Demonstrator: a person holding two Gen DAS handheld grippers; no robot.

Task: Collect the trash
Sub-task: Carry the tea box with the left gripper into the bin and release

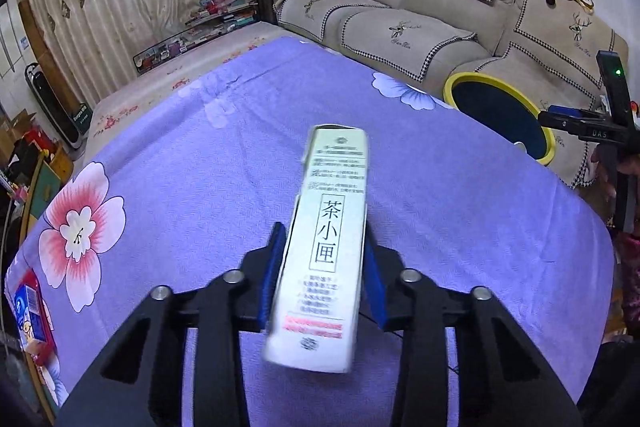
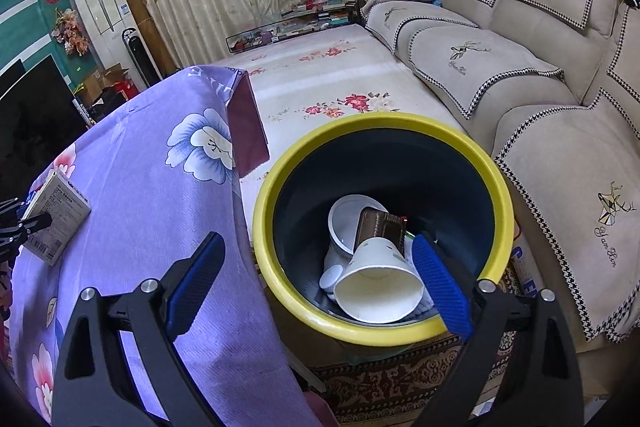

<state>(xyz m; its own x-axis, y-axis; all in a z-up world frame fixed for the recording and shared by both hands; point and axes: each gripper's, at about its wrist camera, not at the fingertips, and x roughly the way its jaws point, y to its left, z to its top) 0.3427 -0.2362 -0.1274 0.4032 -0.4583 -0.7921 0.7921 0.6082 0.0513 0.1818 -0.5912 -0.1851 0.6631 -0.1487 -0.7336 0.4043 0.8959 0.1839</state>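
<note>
— Where do we stand? Starting at the lower left of the left wrist view, we still have a red and blue carton [image 1: 32,319] lying at the edge of the desk [image 1: 180,163], on its purple flowered cloth.

— Untouched, so that one is left. In the middle of that view our left claw [image 1: 322,279] has its blue pads pressed against both sides of the tall white tea box [image 1: 324,247], so we have it clamped.

— Is it lifted?

— We cannot tell; its far end is blurred and it hangs over the cloth, not over the bin yet.

— At the right edge of that view sits the yellow-rimmed bin [image 1: 500,115], beside the desk.

— In the right wrist view the bin [image 2: 280,291] fills the centre. We see a paper cup [image 2: 380,291], a white tub [image 2: 348,223] and a brown tray [image 2: 380,231] already inside.

— And our right claw [image 2: 316,283] hangs above it, pads wide apart, holding nothing.

— So we judge it partly done: the box next, then the carton.
</note>
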